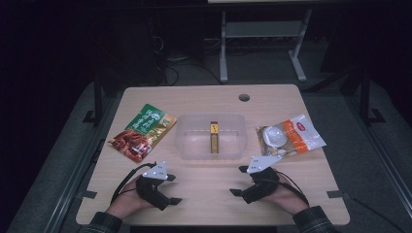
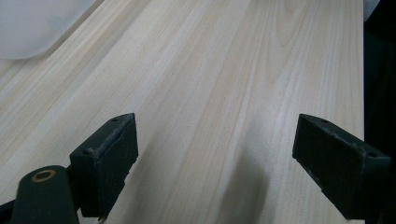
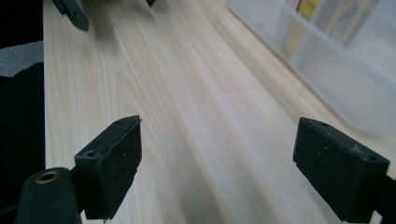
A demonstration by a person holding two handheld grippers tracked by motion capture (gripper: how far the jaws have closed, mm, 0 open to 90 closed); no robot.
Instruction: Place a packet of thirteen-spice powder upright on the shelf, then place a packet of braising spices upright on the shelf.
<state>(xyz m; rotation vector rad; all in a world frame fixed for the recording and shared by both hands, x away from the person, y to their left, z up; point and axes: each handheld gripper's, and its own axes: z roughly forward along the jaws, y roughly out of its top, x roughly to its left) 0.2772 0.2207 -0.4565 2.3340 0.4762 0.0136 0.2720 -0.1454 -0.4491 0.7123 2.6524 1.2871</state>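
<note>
Both jaws wide apart, empty.

A see-through plastic tub (image 1: 192,145) sits in the middle of the table. A thin brown and yellow box (image 1: 214,138) lies inside, pointing to 12 o'clock.

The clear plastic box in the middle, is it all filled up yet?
Not yet. The clear plastic box holds one slim yellow-and-brown packet. Nothing is in hand: the left gripper and right gripper rest open on the wooden table. The green-and-red food pouch and the white-and-orange pouch lie outside, likely next.
</note>
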